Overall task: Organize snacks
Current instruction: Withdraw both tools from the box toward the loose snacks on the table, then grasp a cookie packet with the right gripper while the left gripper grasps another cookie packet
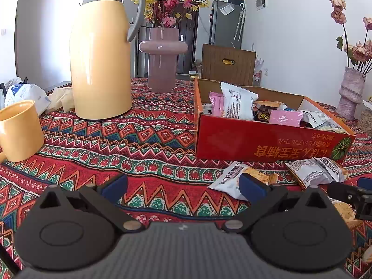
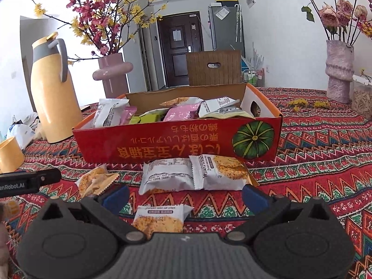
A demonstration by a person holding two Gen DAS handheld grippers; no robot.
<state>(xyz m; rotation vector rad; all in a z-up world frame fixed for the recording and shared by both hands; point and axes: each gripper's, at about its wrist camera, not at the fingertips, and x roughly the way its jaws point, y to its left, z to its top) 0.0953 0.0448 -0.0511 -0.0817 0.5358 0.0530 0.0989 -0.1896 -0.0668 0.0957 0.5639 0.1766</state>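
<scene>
A red cardboard box (image 1: 255, 139) (image 2: 162, 144) holding several snack packets stands on the patterned tablecloth. Loose white-and-orange snack packets lie in front of it: two side by side (image 2: 197, 173), one crumpled to the left (image 2: 95, 182), one close to my right gripper (image 2: 160, 218). My right gripper (image 2: 184, 196) is open, low over the cloth, with that near packet between and below its fingers, not gripped. My left gripper (image 1: 183, 187) is open over bare cloth, its right finger beside a packet (image 1: 230, 179). Another packet (image 1: 316, 171) lies further right.
A yellow thermos jug (image 1: 101, 53) (image 2: 50, 93), a yellow mug (image 1: 19, 130) and a pink vase (image 1: 162, 60) stand left of the box. A second vase with roses (image 2: 339, 69) and a container of seeds (image 2: 361, 100) stand at the right. A chair back (image 2: 214, 67) is behind the table.
</scene>
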